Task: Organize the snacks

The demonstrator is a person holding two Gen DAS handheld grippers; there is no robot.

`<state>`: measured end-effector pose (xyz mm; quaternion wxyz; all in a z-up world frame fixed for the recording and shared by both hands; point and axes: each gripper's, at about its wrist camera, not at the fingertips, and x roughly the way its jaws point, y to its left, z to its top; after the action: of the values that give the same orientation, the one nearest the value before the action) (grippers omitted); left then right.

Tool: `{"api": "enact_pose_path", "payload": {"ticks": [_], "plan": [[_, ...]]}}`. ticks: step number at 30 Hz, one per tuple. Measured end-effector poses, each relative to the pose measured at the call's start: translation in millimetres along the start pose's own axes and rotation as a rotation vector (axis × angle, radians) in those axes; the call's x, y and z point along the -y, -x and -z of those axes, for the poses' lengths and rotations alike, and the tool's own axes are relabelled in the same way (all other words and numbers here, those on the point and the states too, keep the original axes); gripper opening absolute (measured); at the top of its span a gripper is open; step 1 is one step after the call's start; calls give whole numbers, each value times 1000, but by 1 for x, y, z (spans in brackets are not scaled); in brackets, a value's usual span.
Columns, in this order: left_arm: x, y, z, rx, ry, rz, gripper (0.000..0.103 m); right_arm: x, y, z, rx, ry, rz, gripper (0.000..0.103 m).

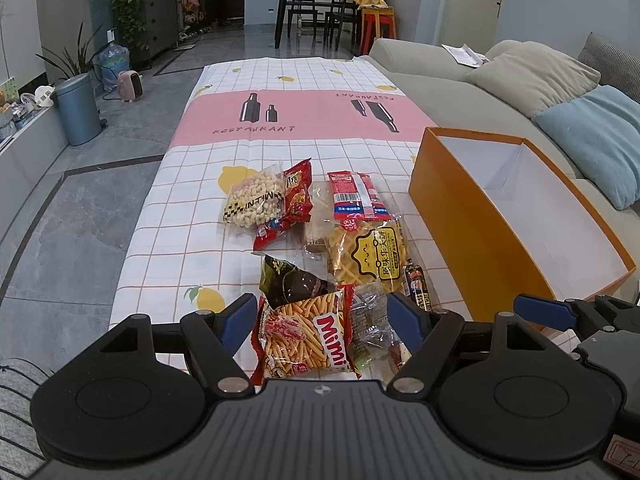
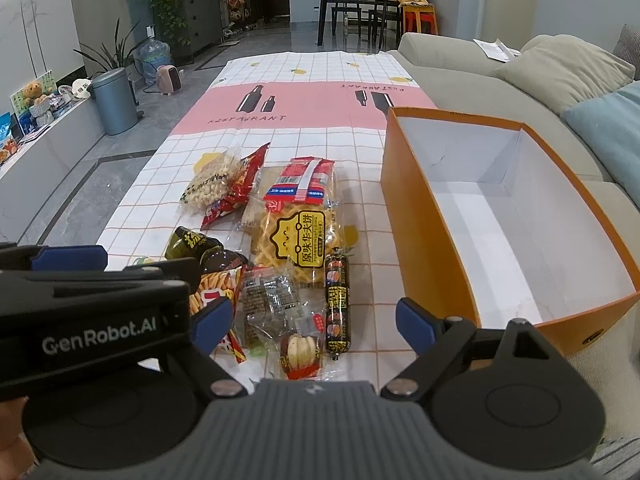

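Several snack packs lie in a heap on the checked tablecloth (image 1: 192, 248). My left gripper (image 1: 322, 320) is open, its blue pads either side of the red Mimi stick-snack bag (image 1: 306, 332). Beyond lie a dark green bag (image 1: 288, 280), a waffle pack (image 1: 368, 252), a red sausage pack (image 1: 354, 194), a puffed-ball bag (image 1: 256, 198) and a red chilli bag (image 1: 296, 200). My right gripper (image 2: 314, 322) is open above a clear wrapped snack (image 2: 272, 300), a date snack (image 2: 300, 354) and a dark sausage stick (image 2: 337, 304). An empty orange box (image 2: 424, 240) stands at the right.
A beige sofa (image 1: 460, 68) with a blue cushion (image 1: 596, 140) runs along the table's right side. A grey bin (image 1: 78, 110) and plants stand on the floor at the left. The left gripper's body (image 2: 92, 312) sits close beside the right gripper.
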<state>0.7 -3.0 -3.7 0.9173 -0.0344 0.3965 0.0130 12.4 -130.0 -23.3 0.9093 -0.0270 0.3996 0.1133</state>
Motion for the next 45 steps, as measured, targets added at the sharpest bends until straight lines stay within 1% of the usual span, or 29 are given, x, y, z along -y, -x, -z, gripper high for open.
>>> {"api": "enact_pose_path", "payload": {"ticks": [26, 31, 39, 40, 43, 45], "plan": [[0, -5, 1, -16, -11, -1, 87, -1, -3, 2, -22, 1, 2, 86], [0, -5, 1, -14, -27, -7, 87, -1, -3, 2, -27, 5, 1, 86], [-4, -5, 1, -25, -16, 11, 85, -2, -3, 2, -27, 13, 7, 86], [-5, -6, 0, -29, -16, 7, 85, -2, -4, 2, -29, 14, 5, 86], [-7, -11, -2, -41, -25, -50, 84, -3, -5, 2, -27, 17, -2, 86], [-11, -14, -3, -40, -45, -59, 84, -4, -5, 2, -16, 21, -13, 86]]}}
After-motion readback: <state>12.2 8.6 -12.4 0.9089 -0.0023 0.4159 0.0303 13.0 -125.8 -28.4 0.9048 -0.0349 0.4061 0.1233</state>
